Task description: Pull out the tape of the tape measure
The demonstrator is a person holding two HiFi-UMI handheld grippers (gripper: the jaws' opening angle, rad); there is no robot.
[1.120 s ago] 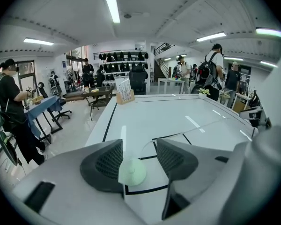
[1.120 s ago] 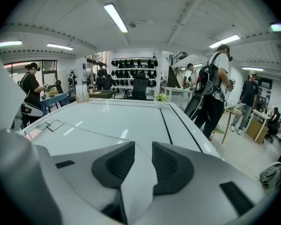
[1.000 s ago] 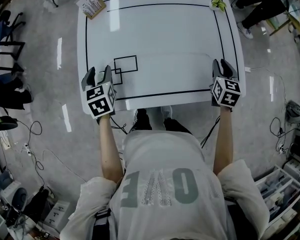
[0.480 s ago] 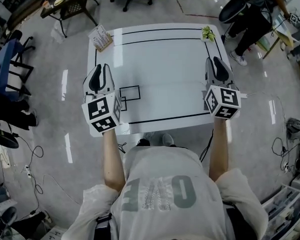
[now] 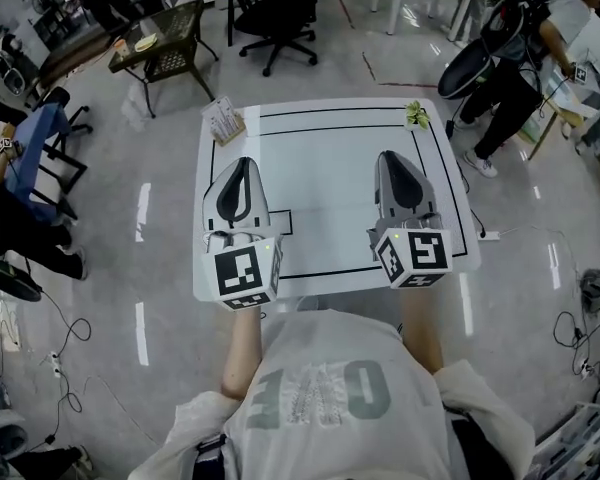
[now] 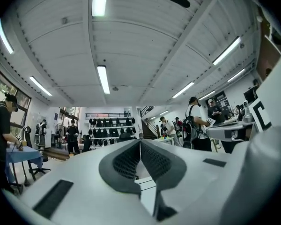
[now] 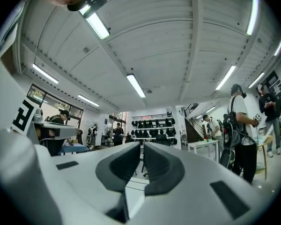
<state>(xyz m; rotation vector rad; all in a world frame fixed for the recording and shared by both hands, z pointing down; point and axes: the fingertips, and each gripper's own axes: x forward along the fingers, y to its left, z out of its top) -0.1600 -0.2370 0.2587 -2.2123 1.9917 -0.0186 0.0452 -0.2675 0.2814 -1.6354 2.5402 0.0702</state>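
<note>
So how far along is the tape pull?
Done: nothing. No tape measure shows on the white table or in either gripper view. In hand: nothing; left gripper has just closed empty, right gripper jaws nearly together, empty, both above the table. Left: everything: find it, grip, pull tape.

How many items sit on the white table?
2: a card box at the far left corner, a green item at the far right. The left gripper and right gripper may hide more.
</note>
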